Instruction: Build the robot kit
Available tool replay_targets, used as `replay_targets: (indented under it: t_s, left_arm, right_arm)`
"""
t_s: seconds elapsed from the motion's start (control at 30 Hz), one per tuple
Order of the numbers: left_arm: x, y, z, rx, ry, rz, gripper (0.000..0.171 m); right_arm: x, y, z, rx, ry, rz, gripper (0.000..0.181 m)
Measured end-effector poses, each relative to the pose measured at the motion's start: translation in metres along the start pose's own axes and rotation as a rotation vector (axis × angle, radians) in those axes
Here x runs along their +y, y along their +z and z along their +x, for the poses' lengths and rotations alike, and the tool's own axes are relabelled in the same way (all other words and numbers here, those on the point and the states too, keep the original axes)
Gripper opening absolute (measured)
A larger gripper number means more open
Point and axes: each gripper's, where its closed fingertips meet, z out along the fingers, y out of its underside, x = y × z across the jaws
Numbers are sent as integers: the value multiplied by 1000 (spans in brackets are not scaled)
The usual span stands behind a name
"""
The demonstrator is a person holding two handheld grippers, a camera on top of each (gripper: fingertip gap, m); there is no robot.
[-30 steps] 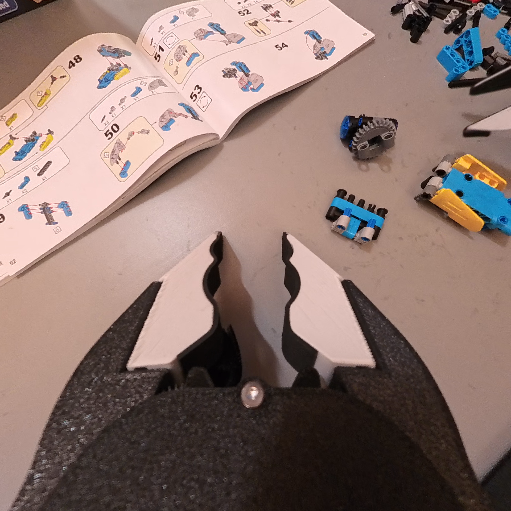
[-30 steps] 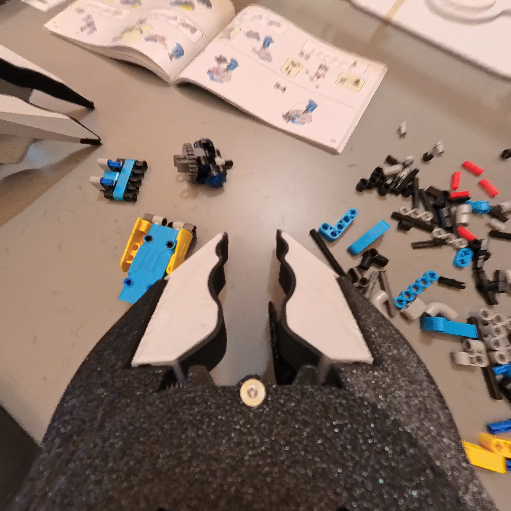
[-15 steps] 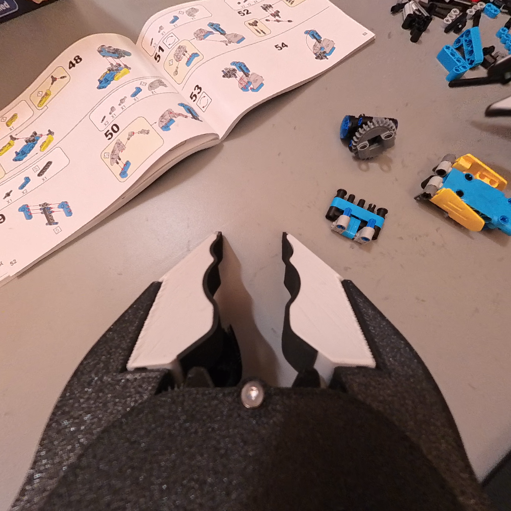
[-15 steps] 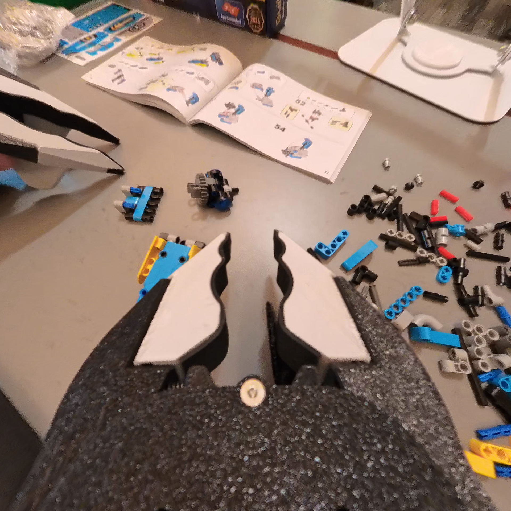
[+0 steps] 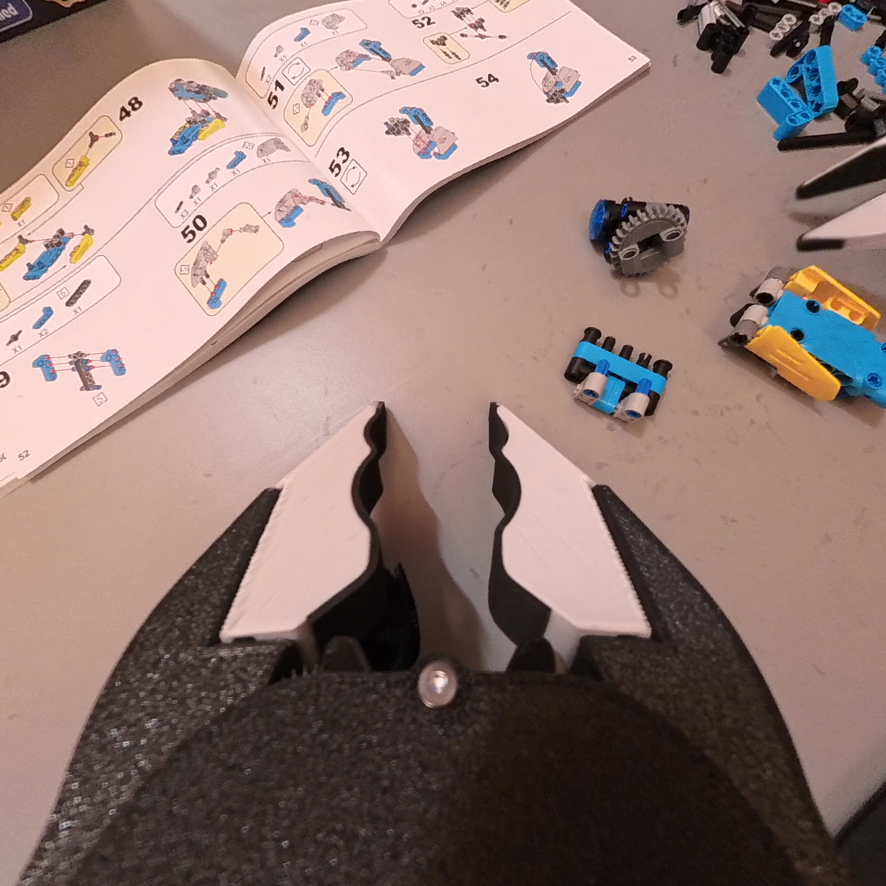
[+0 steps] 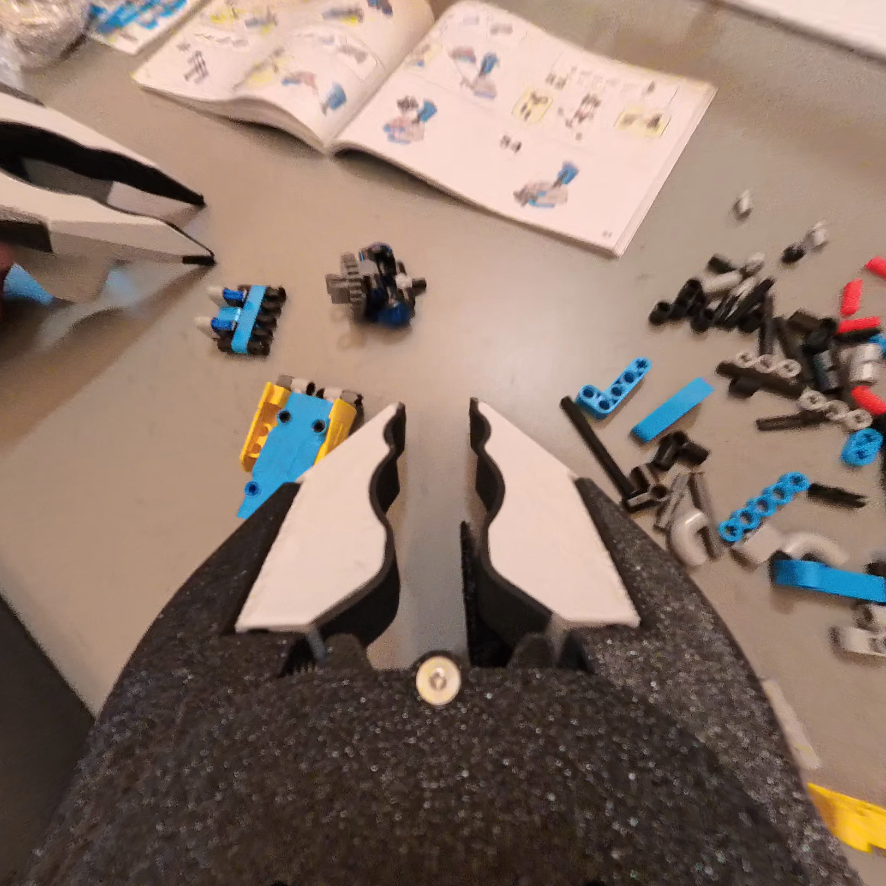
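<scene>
While both of my tools hang over the grey table (image 5: 479,311), neither grips anything. My left gripper (image 5: 435,407) has its jaws apart, nothing between them but bare tabletop. Landmark: the small blue-and-black pin block (image 5: 616,378). It lies just ahead and right of the left fingertips, not touching. Beyond it sits the grey gear piece (image 5: 640,237); to its right, the blue-and-yellow assembly (image 5: 815,335). Far left of it, the open instruction booklet (image 5: 239,192). My right gripper (image 6: 437,406) also stands parted and empty, near side of the block, its left finger overlapping the blue-and-yellow assembly (image 6: 295,436) in view; contact I cannot tell. Loose parts (image 6: 767,383) are scattered well right of the block.
</scene>
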Motion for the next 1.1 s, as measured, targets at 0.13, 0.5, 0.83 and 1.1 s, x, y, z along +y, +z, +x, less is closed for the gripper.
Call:
replay_targets:
  t_s: [0.13, 0.5, 0.83, 1.1]
  left_arm:
    - [0, 0, 0, -4, 3, 0, 43]
    - [-6, -17, 24, 110, 32, 84, 38]
    - [-7, -25, 63, 310, 166, 111, 41]
    - [-22, -24, 66, 291, 159, 165, 41]
  right_arm:
    - [-32, -23, -4, 46, -85, 184, 23]
    - [-24, 1, -20, -74, -277, 13, 47]
    - [-27, 51, -28, -333, -528, -127, 49]
    - [-40, 44, -40, -282, -630, 3, 14]
